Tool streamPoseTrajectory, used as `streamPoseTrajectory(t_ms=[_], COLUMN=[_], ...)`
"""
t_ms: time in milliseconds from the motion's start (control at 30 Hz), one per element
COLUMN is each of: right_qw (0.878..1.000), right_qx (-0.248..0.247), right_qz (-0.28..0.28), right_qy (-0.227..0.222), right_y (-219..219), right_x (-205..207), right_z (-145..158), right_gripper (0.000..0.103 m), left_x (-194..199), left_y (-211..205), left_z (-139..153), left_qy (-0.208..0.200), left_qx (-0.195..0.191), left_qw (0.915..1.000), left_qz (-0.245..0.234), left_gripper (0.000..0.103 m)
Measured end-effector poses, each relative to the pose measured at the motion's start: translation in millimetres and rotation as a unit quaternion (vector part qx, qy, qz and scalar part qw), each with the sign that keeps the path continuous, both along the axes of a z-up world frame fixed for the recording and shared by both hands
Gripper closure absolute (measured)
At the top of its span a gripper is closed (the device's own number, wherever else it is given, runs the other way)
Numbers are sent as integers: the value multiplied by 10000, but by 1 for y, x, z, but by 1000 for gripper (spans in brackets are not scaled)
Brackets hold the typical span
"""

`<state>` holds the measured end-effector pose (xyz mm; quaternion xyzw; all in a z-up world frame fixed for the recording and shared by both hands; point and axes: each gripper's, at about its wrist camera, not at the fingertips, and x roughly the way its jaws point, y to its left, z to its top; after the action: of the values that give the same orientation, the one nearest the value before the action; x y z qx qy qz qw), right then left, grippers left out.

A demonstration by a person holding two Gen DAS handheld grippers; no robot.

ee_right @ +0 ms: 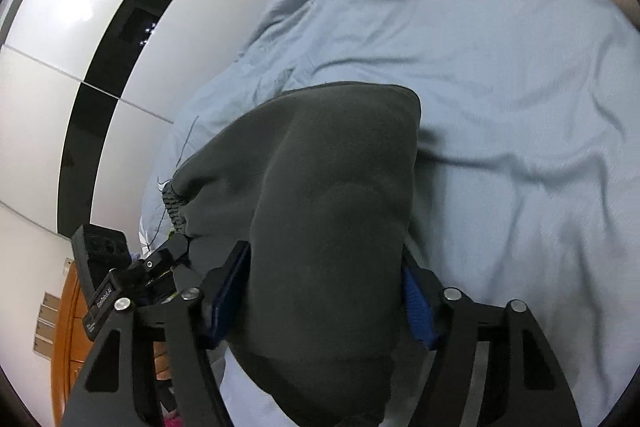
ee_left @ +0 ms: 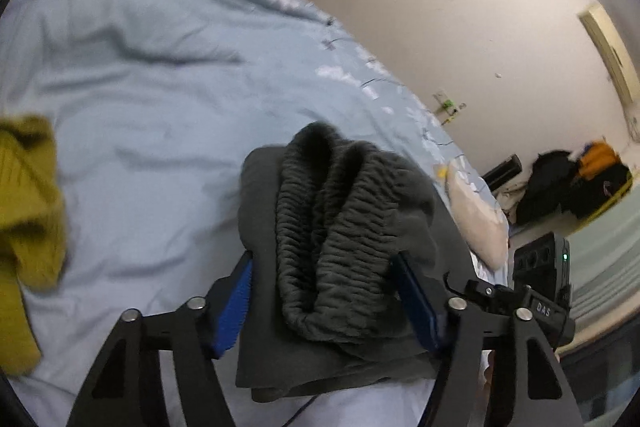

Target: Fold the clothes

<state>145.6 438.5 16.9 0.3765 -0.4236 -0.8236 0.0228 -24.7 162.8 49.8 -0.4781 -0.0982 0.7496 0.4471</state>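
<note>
Both grippers, left gripper (ee_left: 324,303) and right gripper (ee_right: 324,297), seem clenched on the dark trousers (ee_left: 340,227), jaws bunching thick fabric. Held above the bed (ee_left: 160,107), likely so a fold can be laid

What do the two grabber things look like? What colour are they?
Each gripper is a black frame with two fingers, and the fingers carry ribbed blue pads. Round silver bolts shine at the joints. The left gripper and the right gripper look alike. From the left gripper's view, the other one shows a small label reading DAS and a tiny green light.
</note>
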Motion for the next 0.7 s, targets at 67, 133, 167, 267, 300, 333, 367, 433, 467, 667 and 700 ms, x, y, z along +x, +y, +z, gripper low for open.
streamPoseTrajectory(t_ms=[67, 133, 167, 267, 300, 333, 367, 433, 467, 667, 700], right_qw=[9997, 9987, 9979, 9947, 9935, 9922, 9906, 9870, 9856, 9837, 9846], right_qx=[174, 415, 531, 856, 946, 1036, 1129, 1269, 1296, 1036, 978], right_qz=[-64, -164, -224, -423, -507, -591, -688, -945, -1064, -1442, -1431], right_qy=[139, 261, 301, 381, 374, 367, 356, 276, 226, -295, -218], right_y=[6, 18, 26, 52, 64, 75, 85, 110, 120, 154, 154], right_x=[3, 8, 13, 27, 31, 35, 39, 51, 57, 76, 79], right_z=[13, 30, 38, 59, 64, 69, 72, 71, 68, 15, 11], right_gripper=[37, 37, 37, 37, 37, 37, 37, 37, 37, 37, 37], left_x=[3, 5, 4, 7, 9, 11, 13, 17, 18, 22, 22], left_y=[13, 31, 43, 85, 101, 117, 135, 167, 179, 220, 221], left_z=[11, 22, 26, 35, 37, 37, 34, 25, 16, -47, -53], left_qy=[176, 292, 284, 367, 434, 456, 413, 285, 144, -723, -803], left_qx=[51, 130, 186, 324, 359, 395, 435, 498, 499, 158, 140], left_qw=[9997, 9990, 9986, 9964, 9952, 9941, 9931, 9911, 9905, 9856, 9845], left_qz=[-136, -299, -395, -692, -795, -898, -1003, -1199, -1270, -1519, -1551], left_gripper=[35, 35, 35, 35, 35, 35, 35, 35, 35, 33, 33])
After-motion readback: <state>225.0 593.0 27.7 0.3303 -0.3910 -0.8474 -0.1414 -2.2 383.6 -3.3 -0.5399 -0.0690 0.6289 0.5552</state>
